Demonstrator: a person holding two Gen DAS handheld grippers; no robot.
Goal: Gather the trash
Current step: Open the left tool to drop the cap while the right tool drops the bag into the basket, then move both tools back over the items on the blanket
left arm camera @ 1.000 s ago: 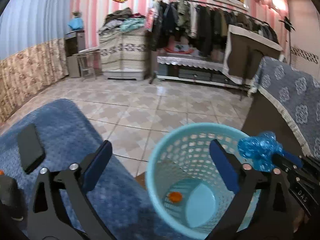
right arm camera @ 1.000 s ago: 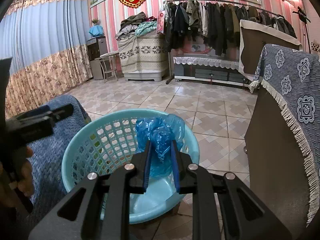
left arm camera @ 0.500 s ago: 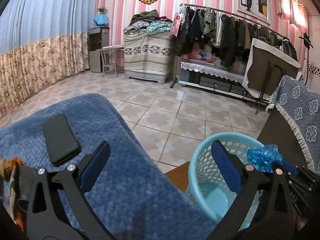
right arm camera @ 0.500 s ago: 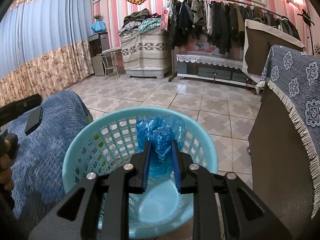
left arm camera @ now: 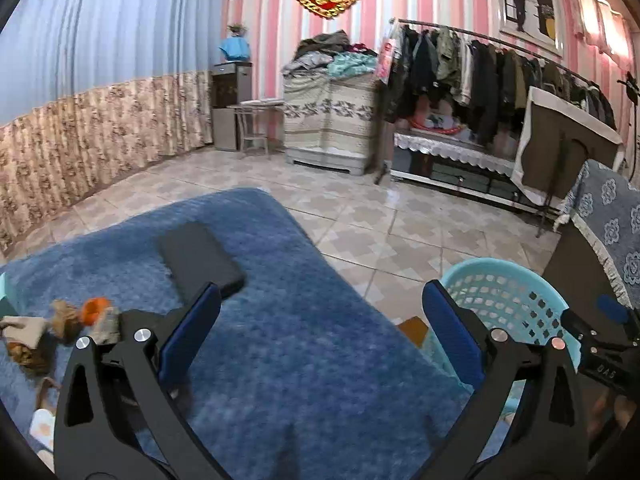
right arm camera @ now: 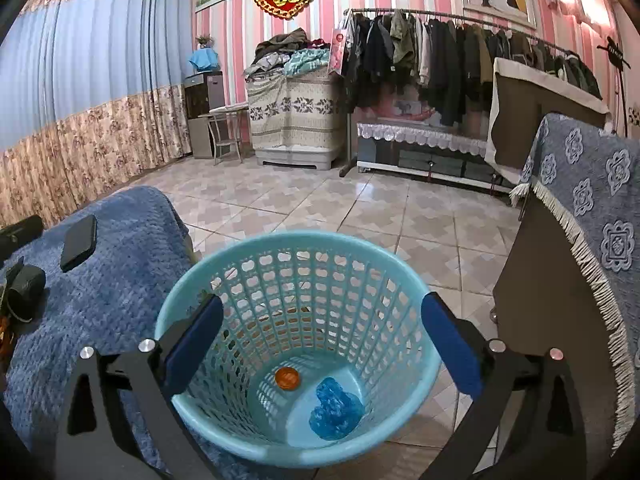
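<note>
A light blue plastic basket (right arm camera: 298,236) stands on the tiled floor beside a low surface covered by a blue blanket (left arm camera: 300,360). On the basket's bottom lie a crumpled blue plastic bag (right arm camera: 336,408) and an orange cap (right arm camera: 287,378). My right gripper (right arm camera: 320,308) hangs above the basket with its jaws opening wide and nothing between them. My left gripper (left arm camera: 320,294) is open and empty over the blanket. At the blanket's left edge lies a heap of brown scraps (left arm camera: 60,320) with an orange piece (left arm camera: 93,310). The basket (left arm camera: 500,292) also shows at the right of the left wrist view.
A black phone (left arm camera: 200,258) lies flat on the blanket, just beyond my left gripper. A dark cabinet draped with a fringed blue cloth (right arm camera: 580,240) stands close to the basket's right. Tiled floor (right arm camera: 360,208) stretches to a clothes rack (right arm camera: 440,48) at the far wall.
My right gripper let go of the blue bag, which dropped to the basket's bottom. My left gripper swung left, away from the basket and over the blanket, towards the phone and the scraps.
</note>
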